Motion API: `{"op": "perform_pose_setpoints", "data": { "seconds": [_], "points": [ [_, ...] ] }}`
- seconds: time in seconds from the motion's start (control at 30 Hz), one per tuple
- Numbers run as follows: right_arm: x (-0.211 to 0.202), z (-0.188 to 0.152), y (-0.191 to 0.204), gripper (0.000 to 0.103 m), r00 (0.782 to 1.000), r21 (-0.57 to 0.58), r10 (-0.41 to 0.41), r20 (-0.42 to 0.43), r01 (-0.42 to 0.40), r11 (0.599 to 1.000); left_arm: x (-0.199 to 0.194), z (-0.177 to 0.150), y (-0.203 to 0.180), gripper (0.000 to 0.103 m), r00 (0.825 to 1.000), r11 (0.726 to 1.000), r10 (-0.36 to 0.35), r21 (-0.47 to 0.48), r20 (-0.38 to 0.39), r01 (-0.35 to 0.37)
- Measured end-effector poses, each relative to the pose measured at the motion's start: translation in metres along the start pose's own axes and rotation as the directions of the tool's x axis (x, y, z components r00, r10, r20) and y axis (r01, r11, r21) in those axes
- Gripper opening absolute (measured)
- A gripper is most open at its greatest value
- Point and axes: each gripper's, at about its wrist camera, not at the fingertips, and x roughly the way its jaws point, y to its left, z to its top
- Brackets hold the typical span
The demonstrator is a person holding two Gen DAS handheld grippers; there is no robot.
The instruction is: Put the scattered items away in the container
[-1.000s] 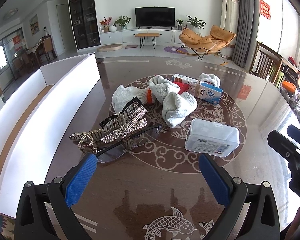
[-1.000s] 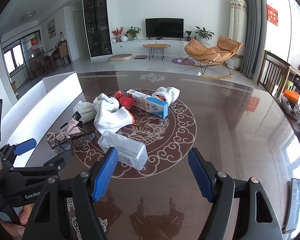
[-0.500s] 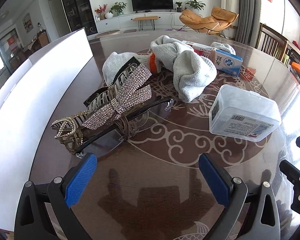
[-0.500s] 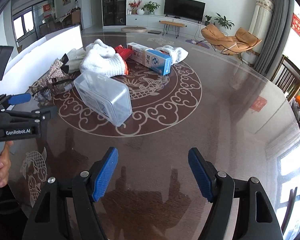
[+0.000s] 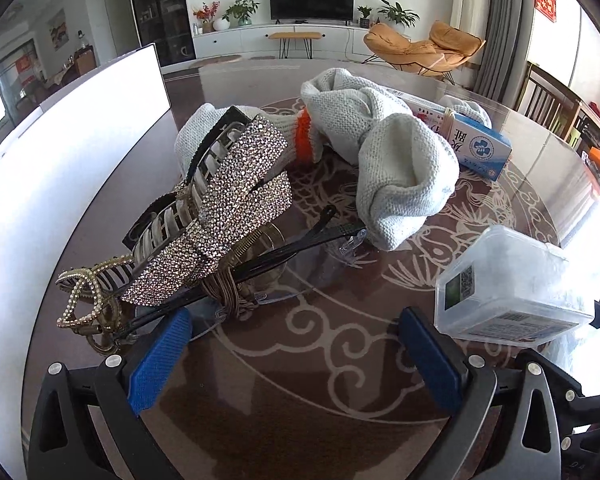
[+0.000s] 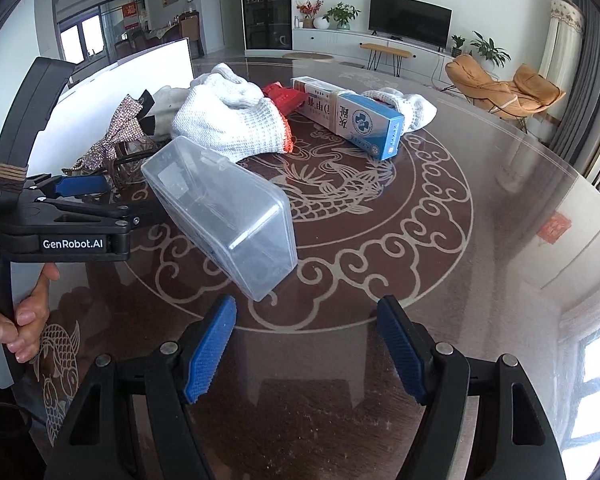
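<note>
A pile of items lies on the dark glass table. A rhinestone hair clip [image 5: 220, 204] rests on black glasses [image 5: 260, 260] and a pearl clip [image 5: 84, 300]. White knit gloves [image 5: 396, 160], a blue-white medicine box [image 5: 476, 148] and a clear plastic case [image 5: 508, 284] lie to the right. My left gripper [image 5: 296, 344] is open, low over the table, just in front of the glasses. My right gripper [image 6: 306, 336] is open, just in front of the clear plastic case [image 6: 224, 216]. The white container [image 5: 60, 152] stands along the left.
The left gripper's body [image 6: 68, 220] and the hand holding it sit left of the clear case in the right wrist view. A red packet [image 6: 284, 96] lies between the gloves [image 6: 232, 120] and the box [image 6: 352, 116]. Chairs stand beyond the table's right edge.
Both grippers have dropped lower and moved forward toward the pile. The left one closed in on the hair clips and glasses, the right one on the clear case. Both stayed open.
</note>
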Motion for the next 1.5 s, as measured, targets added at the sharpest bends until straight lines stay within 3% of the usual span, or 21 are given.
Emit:
{"op": "perform_pose_setpoints", "data": {
  "seconds": [0.17, 0.33, 1.5],
  "points": [
    [0.023, 0.029, 0.000, 0.074, 1.000, 0.036, -0.025, -0.003, 0.025, 0.999, 0.007, 0.011, 0.000, 0.103, 1.000, 1.000, -0.006, 0.008, 0.005, 0.006],
    [0.038, 0.047, -0.009, 0.083, 0.999, 0.086, -0.052, -0.015, 0.053, 0.995, 0.013, 0.021, 0.001, 0.103, 1.000, 1.000, -0.007, 0.009, 0.004, 0.007],
    [0.038, 0.048, -0.008, 0.083, 0.998, 0.085, -0.054, -0.014, 0.055, 0.995, 0.013, 0.020, 0.001, 0.103, 1.000, 1.000, -0.007, 0.009, 0.004, 0.007]
  ]
}}
